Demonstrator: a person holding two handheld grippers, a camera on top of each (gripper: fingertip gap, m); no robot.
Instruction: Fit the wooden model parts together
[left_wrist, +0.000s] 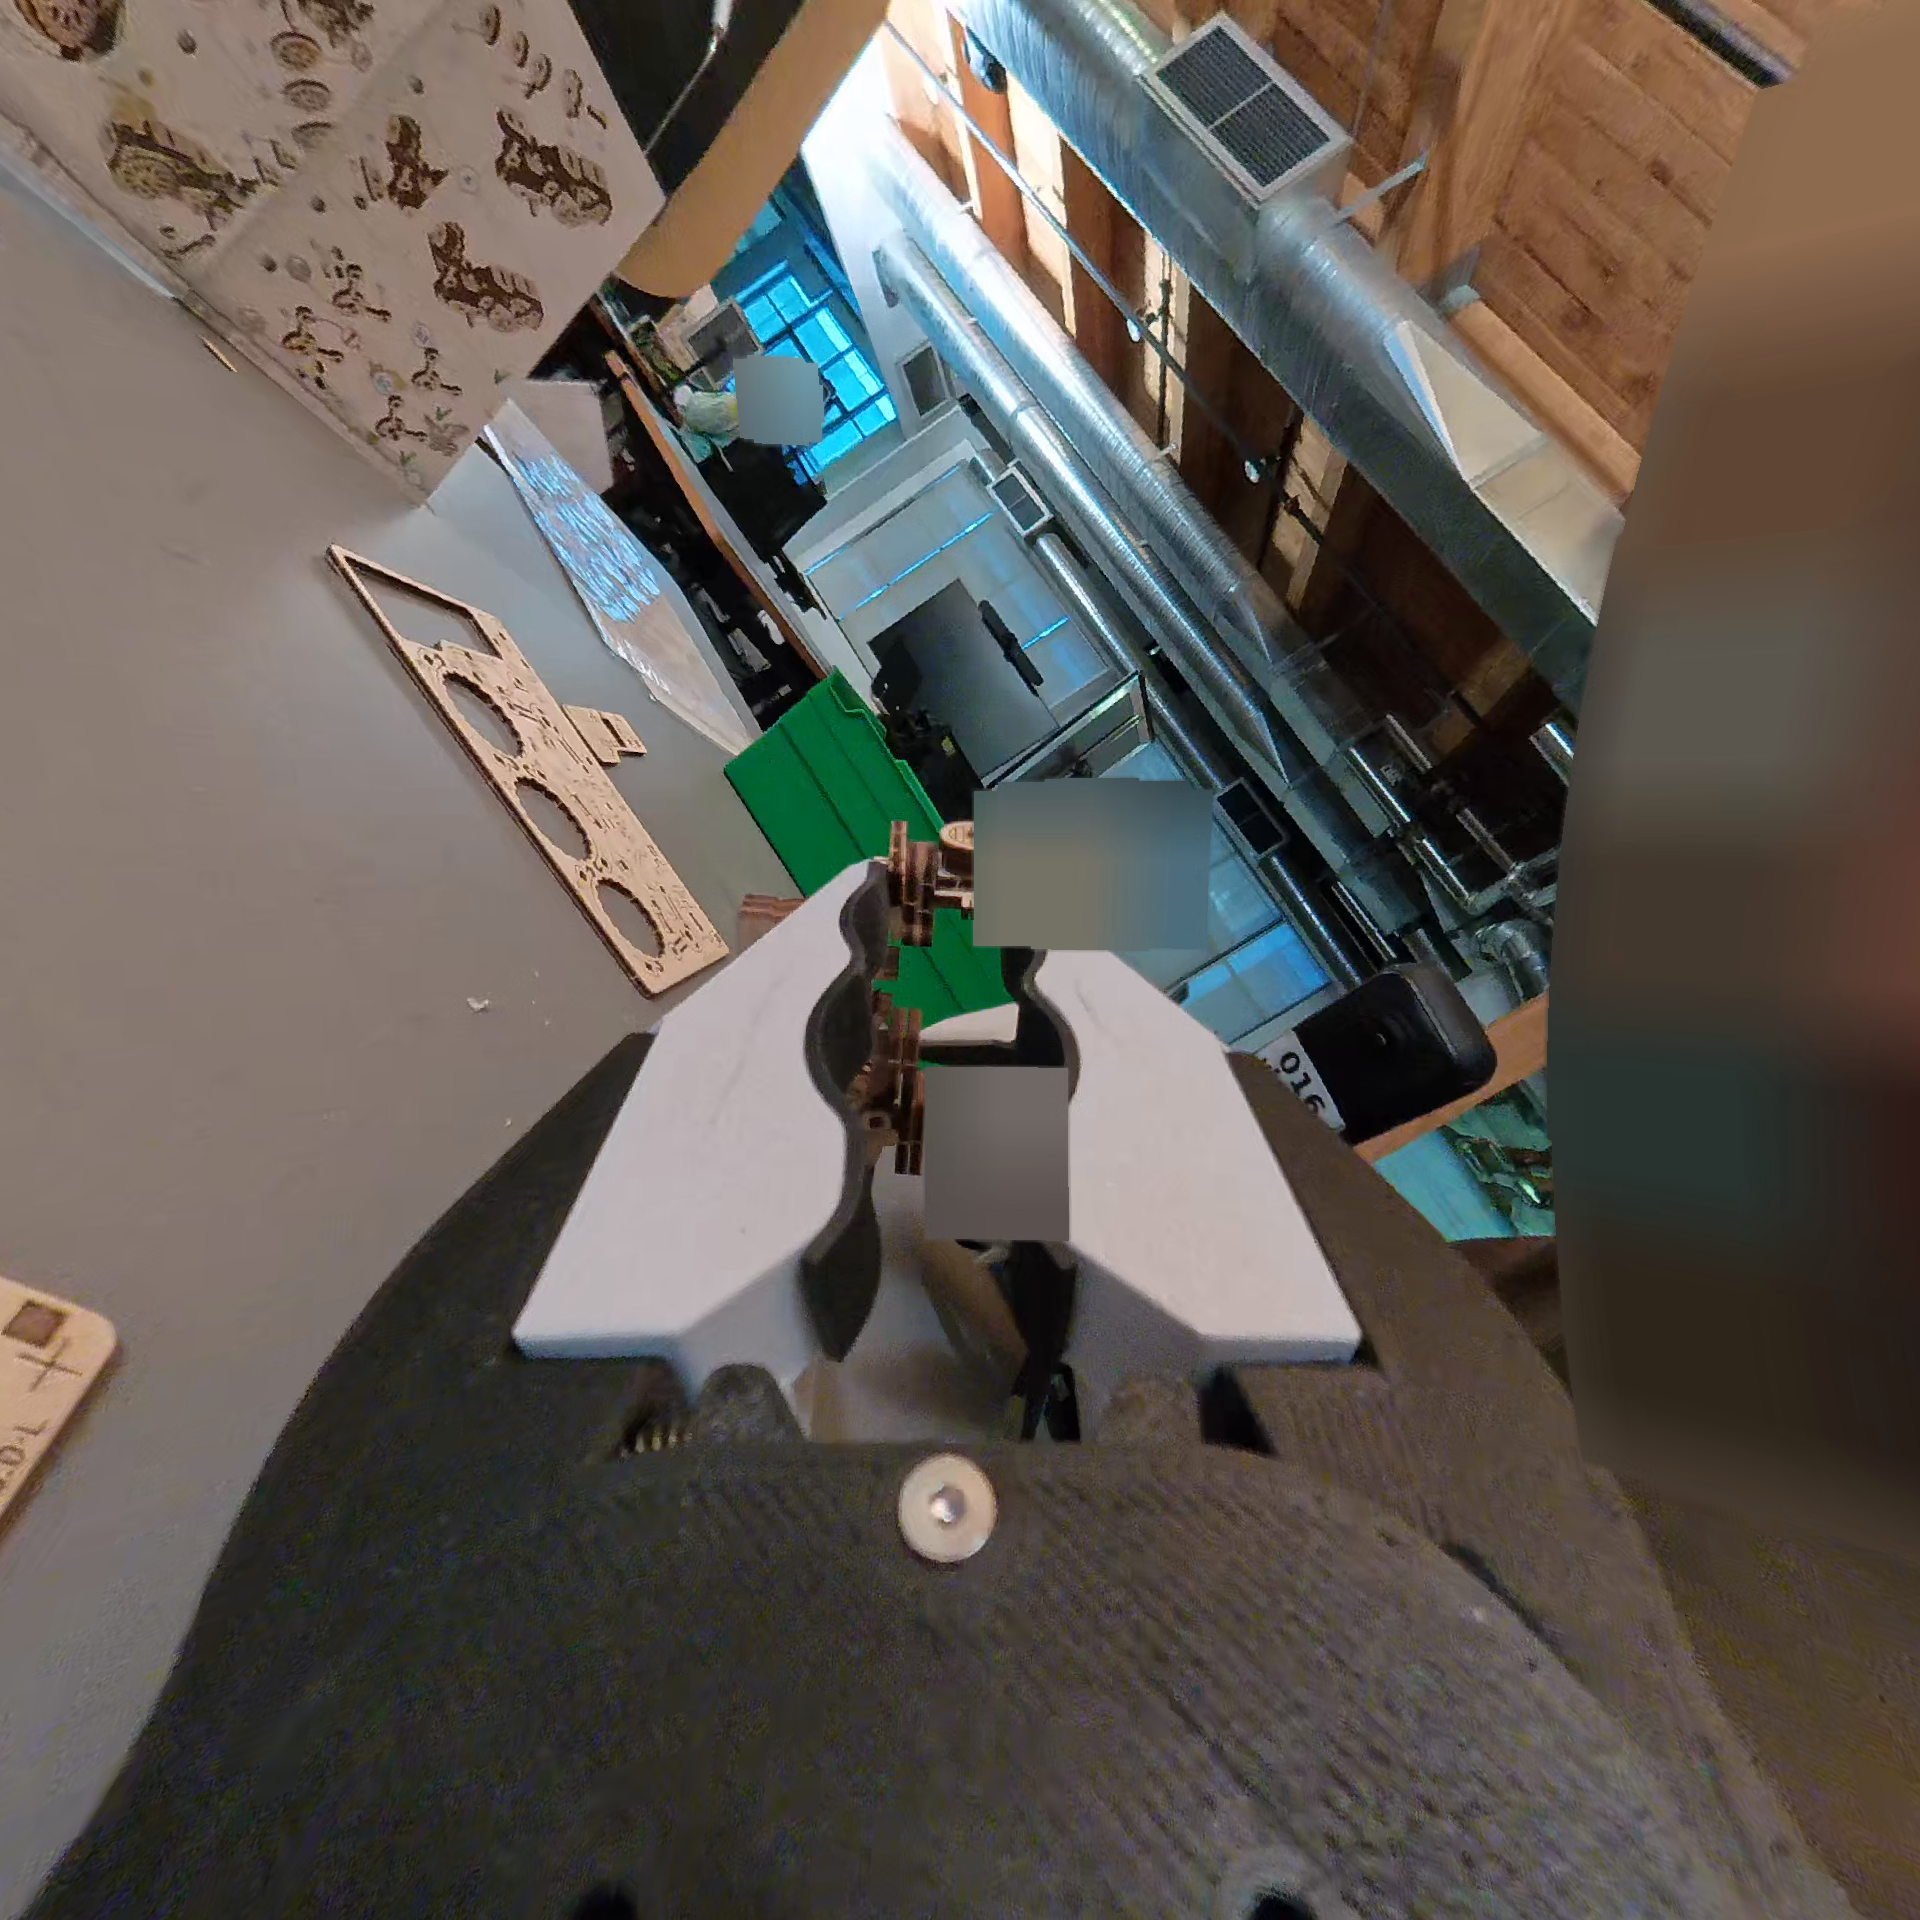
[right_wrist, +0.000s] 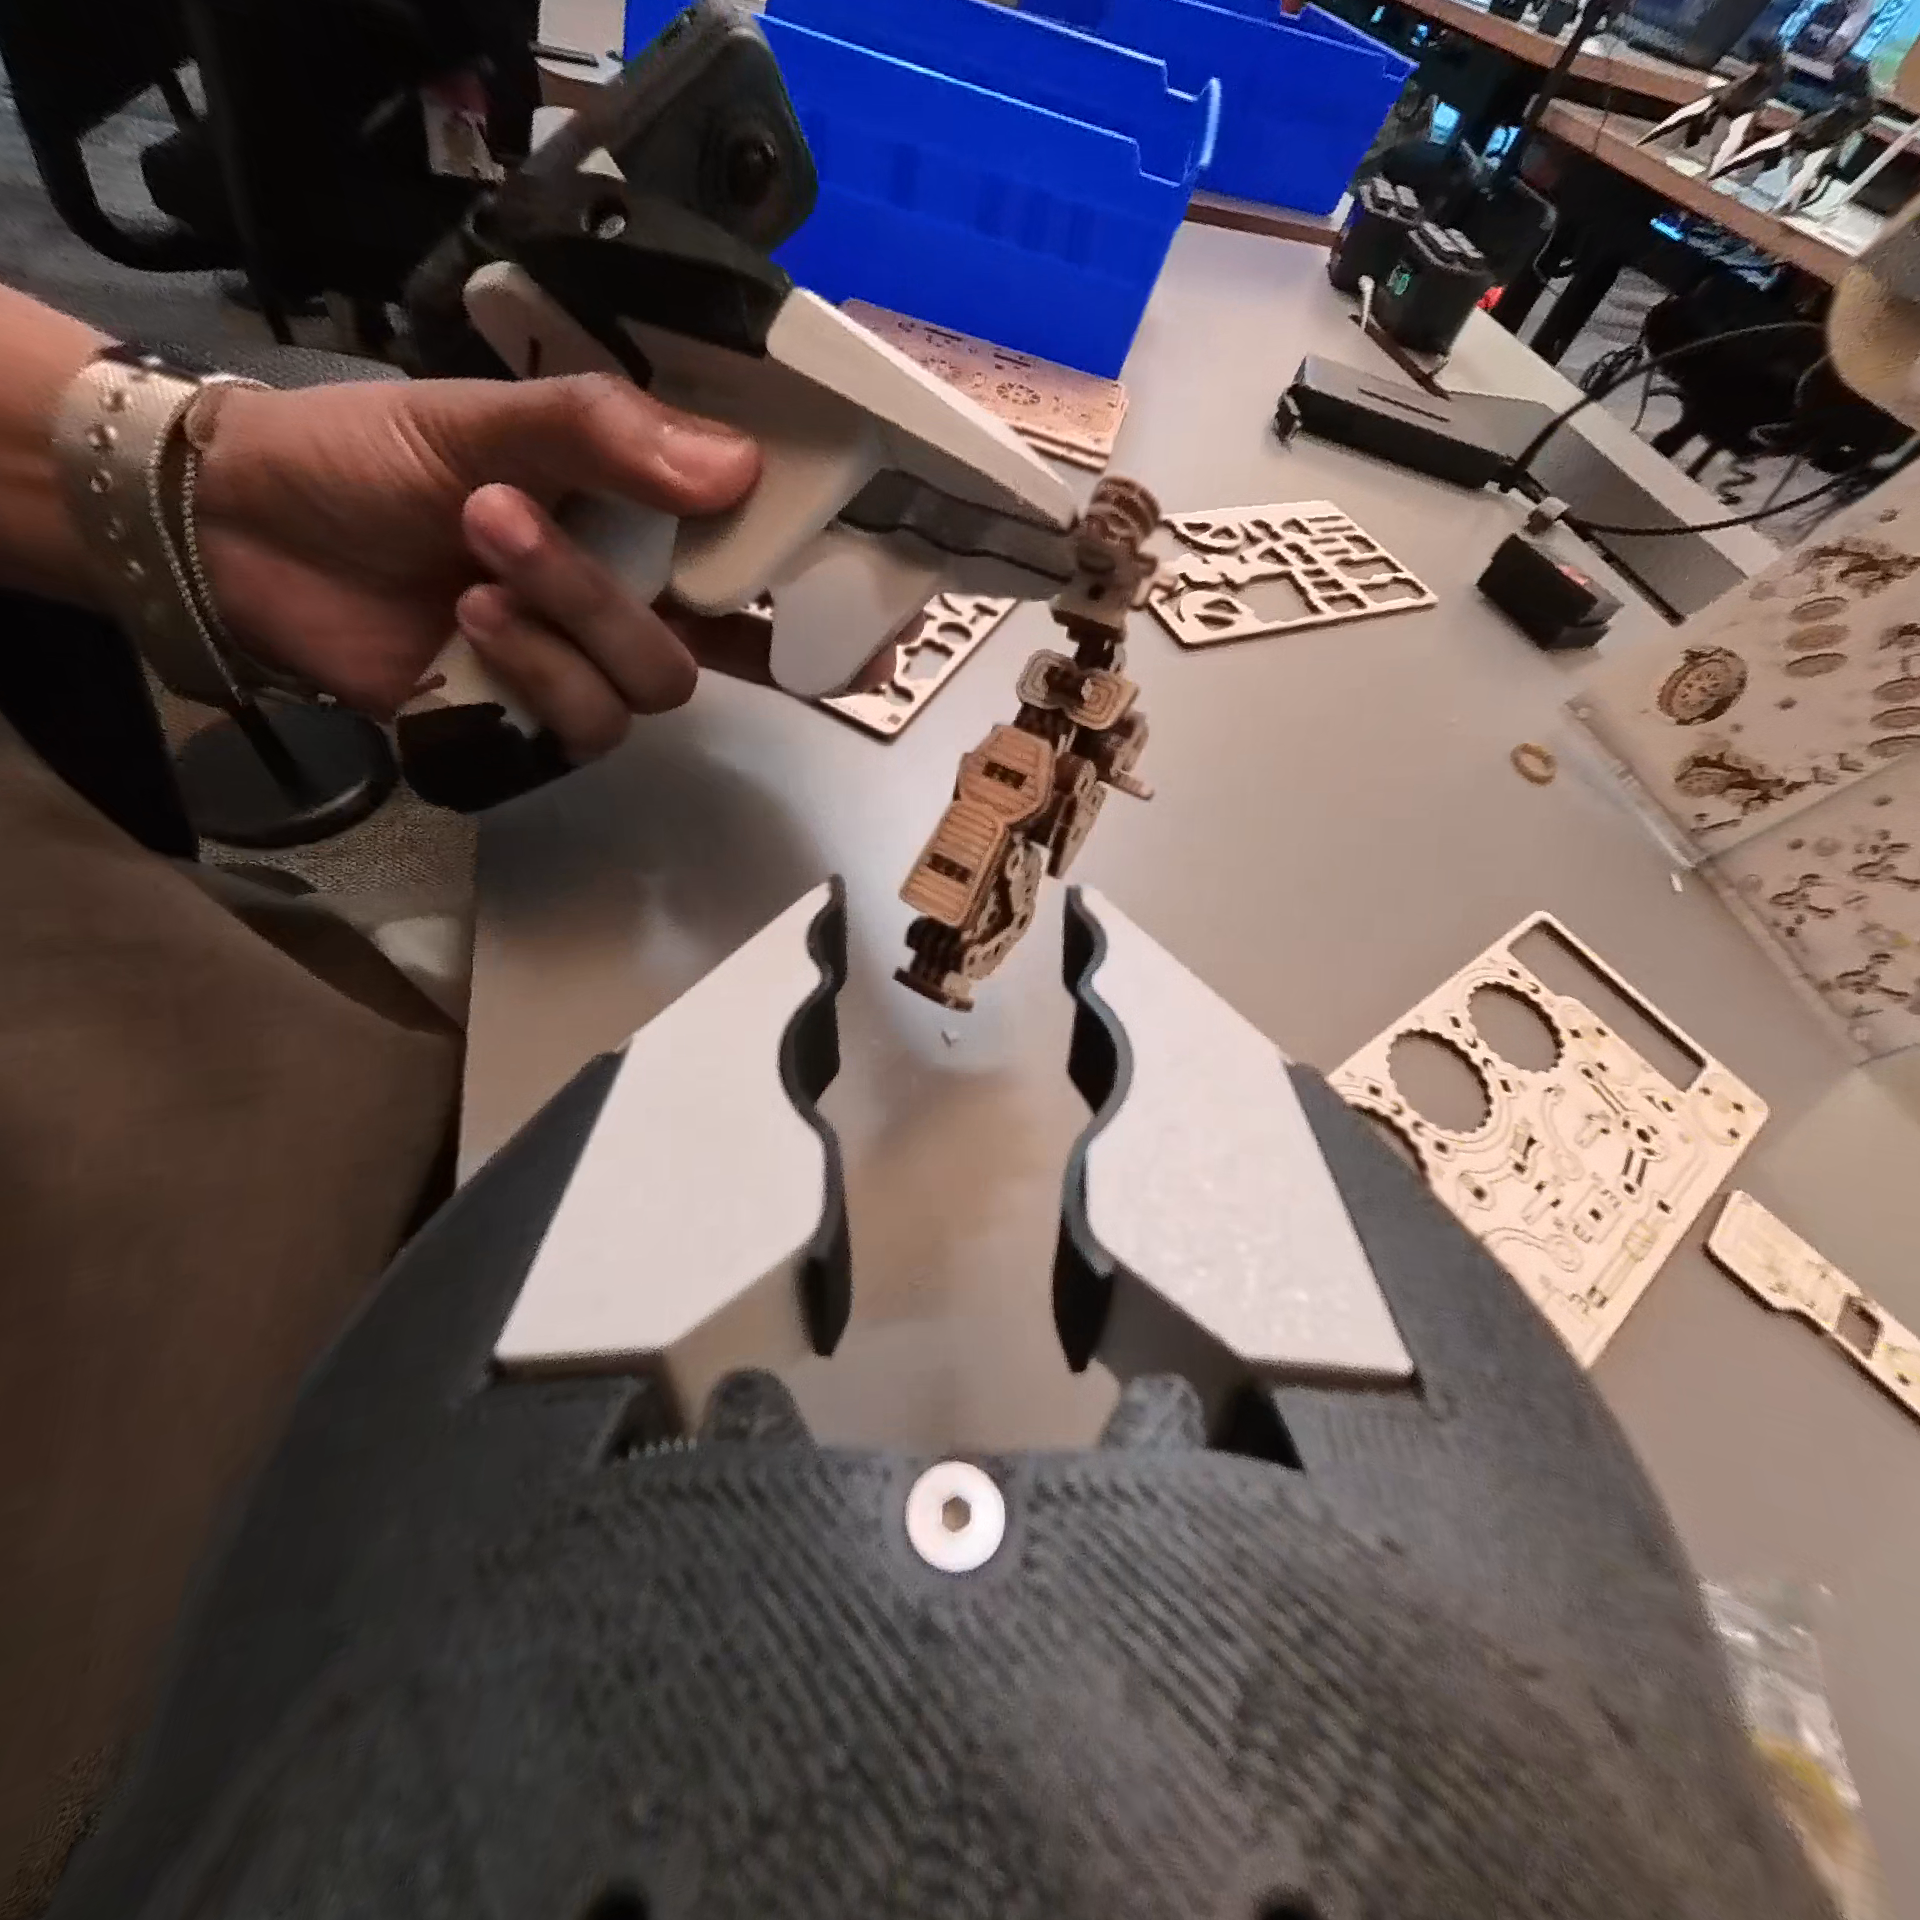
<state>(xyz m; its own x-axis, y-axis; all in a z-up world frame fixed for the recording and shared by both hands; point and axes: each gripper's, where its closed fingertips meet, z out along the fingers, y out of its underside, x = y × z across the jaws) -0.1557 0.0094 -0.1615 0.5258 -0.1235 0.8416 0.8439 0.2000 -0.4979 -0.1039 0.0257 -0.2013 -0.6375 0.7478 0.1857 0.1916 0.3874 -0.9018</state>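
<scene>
A partly built wooden model (right_wrist: 1023, 800) hangs in the air above the grey table (right_wrist: 1299, 883). My left gripper (right_wrist: 1075, 540), held by a hand (right_wrist: 395, 520), is shut on the model's top end and comes in from the left. In the left wrist view the left gripper (left_wrist: 940, 925) is tilted up towards the ceiling, with the model (left_wrist: 904, 914) against its left finger. My right gripper (right_wrist: 954, 899) is open and empty. Its fingertips stand on either side of the model's lower end, apart from it.
Punched-out wooden sheets lie on the table at the right (right_wrist: 1548, 1132) and farther back (right_wrist: 1294, 571). Picture instruction sheets (right_wrist: 1787, 727) lie at the far right, a small wooden ring (right_wrist: 1534, 764) beside them. Blue bins (right_wrist: 987, 177) and black devices (right_wrist: 1413, 260) stand at the back. The grippers' ends are close to 7 cm from one another.
</scene>
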